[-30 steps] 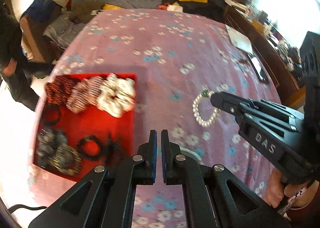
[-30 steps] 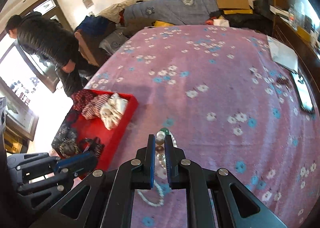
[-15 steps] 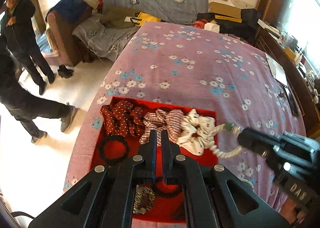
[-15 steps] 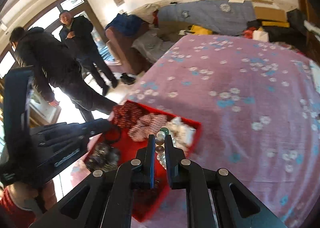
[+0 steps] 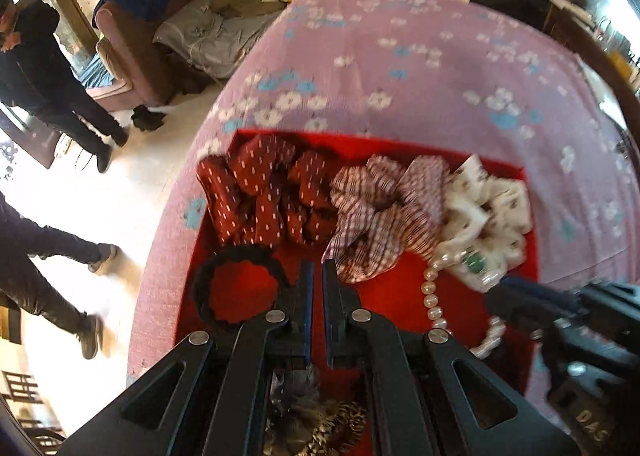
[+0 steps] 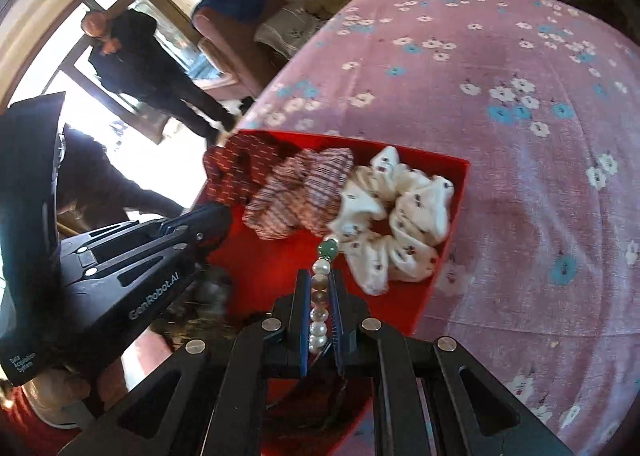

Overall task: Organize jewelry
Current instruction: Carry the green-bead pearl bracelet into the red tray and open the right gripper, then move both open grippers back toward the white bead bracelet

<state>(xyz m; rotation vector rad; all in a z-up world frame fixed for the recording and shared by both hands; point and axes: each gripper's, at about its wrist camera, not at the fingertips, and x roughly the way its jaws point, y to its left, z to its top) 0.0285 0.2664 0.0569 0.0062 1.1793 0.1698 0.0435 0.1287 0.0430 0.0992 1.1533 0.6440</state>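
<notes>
Right gripper [image 6: 319, 316]: clamped on the pearl bracelet [image 6: 320, 308]; pearls sit in a row between its two fingers, with a green bead [image 6: 328, 249] sticking out past the tips.
Left gripper [image 5: 315, 288]: clenched, nothing between its fingers; it hangs over the tray's middle.
Bracelet: over the right part of the red tray [image 6: 460, 192], just near of the white scrunchie [image 6: 394, 216]. In the left wrist view its loop [image 5: 434, 296] hangs from the right gripper [image 5: 504, 298] above the red floor; whether it touches the floor cannot be told.
Tray: near the left edge of the bed, on a pink flowered bedspread [image 6: 520, 136].
Far row of the tray, left to right: dark red dotted scrunchie [image 5: 264, 192], pink checked scrunchie [image 5: 380, 212], white scrunchie [image 5: 488, 212]; the three touch each other.
Left part of the tray: black hair tie [image 5: 236, 288], lying flat, just near of the red scrunchie.
Near end of the tray: furry and patterned hair ties [image 5: 312, 420], partly hidden by the left gripper's body.
Room: two people in dark clothes [image 6: 148, 72] stand on the floor far left, well apart from the bed; an armchair [image 5: 132, 52] stands beside them.
</notes>
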